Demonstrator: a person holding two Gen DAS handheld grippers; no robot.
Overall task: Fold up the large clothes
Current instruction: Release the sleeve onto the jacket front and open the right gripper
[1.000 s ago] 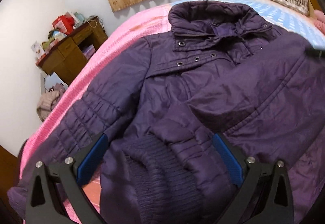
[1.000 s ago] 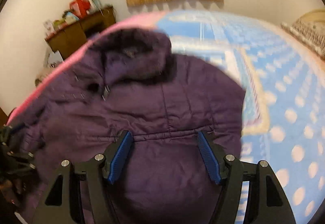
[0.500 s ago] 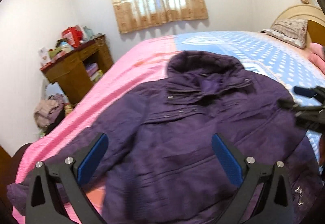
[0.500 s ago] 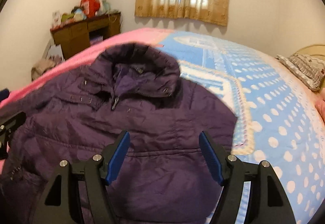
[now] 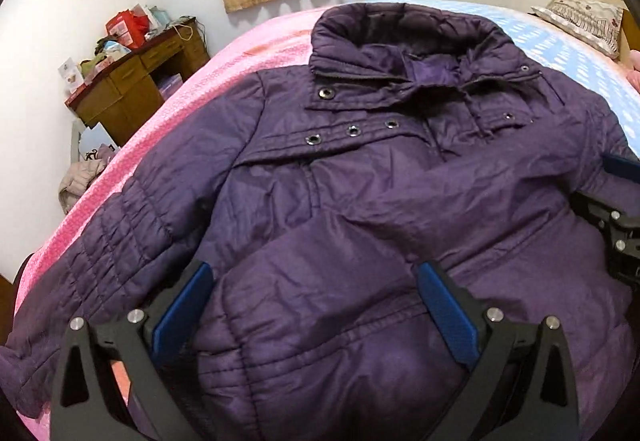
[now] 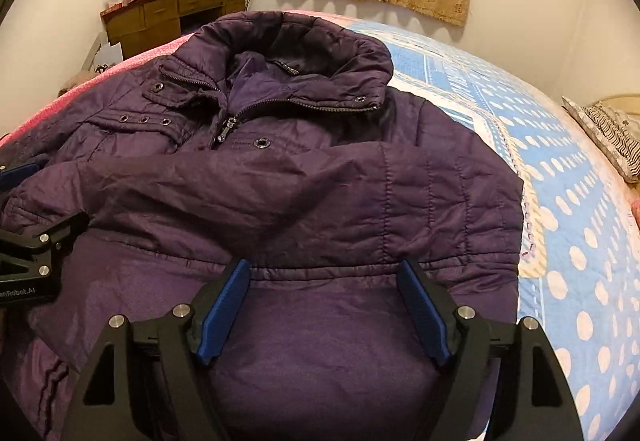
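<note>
Both tongs hang open over the purple jacket [image 5: 360,201]: our left gripper [image 5: 316,305] and right gripper [image 6: 324,305], whose jaws have just widened, hold nothing. With one sleeve [image 6: 280,193] folded across, we judge the other sleeve [image 5: 120,241], near the bed's [image 6: 560,201] pink edge, comes next.

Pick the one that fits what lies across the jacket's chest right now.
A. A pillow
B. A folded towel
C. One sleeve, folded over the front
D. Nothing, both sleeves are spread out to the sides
C: the right wrist view shows a sleeve lying crosswise over the front of the jacket, just below the zip.
</note>
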